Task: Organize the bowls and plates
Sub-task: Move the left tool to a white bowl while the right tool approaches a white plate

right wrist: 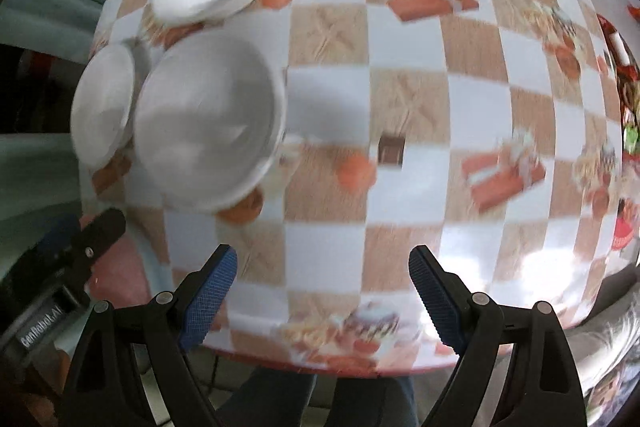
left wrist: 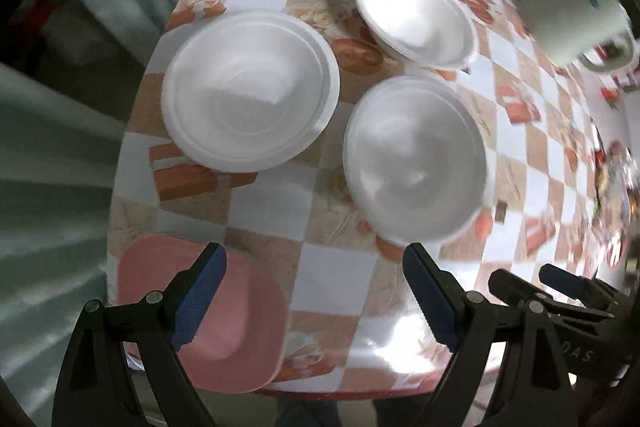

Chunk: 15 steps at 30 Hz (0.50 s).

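On the checkered table [left wrist: 328,287]: white plates [left wrist: 250,91] stacked at far left, one white bowl [left wrist: 416,159] just right of them, another bowl [left wrist: 416,17] behind it, apart. Pink plate [left wrist: 224,319] at the near left corner, under the left gripper [left wrist: 316,301], jaws spread wide, holding nothing. Right gripper [right wrist: 322,301] likewise open and empty above bare cloth. White mug [left wrist: 576,13] at far right.
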Each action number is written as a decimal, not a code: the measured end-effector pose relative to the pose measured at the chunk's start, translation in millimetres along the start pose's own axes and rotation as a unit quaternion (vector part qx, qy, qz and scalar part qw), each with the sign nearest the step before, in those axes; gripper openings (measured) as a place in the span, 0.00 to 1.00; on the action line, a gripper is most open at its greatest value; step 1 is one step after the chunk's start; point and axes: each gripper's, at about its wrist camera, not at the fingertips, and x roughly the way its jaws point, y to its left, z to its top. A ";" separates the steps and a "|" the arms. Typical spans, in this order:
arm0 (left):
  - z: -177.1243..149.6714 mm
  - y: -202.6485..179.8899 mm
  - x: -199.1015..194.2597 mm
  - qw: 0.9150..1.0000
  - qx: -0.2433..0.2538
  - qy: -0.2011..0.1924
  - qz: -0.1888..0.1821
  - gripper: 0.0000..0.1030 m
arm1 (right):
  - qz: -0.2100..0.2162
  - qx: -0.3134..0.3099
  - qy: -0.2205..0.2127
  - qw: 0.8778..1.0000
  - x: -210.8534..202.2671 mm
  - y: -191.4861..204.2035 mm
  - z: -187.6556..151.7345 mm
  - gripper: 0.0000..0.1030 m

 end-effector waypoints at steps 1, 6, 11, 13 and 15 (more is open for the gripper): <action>2.5 -3.9 3.6 1.000 -0.009 0.005 0.002 0.89 | 0.000 -0.002 0.000 1.000 0.5 -3.5 8.0 0.86; 15.8 -15.0 24.2 0.999 -0.039 0.018 0.029 0.89 | 0.009 -0.027 0.004 1.000 12.6 0.1 50.4 0.86; 24.5 -18.7 39.2 0.995 -0.073 0.028 0.062 0.89 | 0.013 -0.056 0.015 0.998 28.8 8.4 82.1 0.86; 27.5 -21.1 43.3 0.994 -0.084 0.032 0.065 0.89 | 0.012 -0.071 0.019 0.997 34.6 12.8 91.1 0.86; 30.5 -25.4 47.5 0.993 -0.089 0.034 0.069 0.89 | 0.007 -0.084 0.022 0.996 40.9 19.0 97.1 0.86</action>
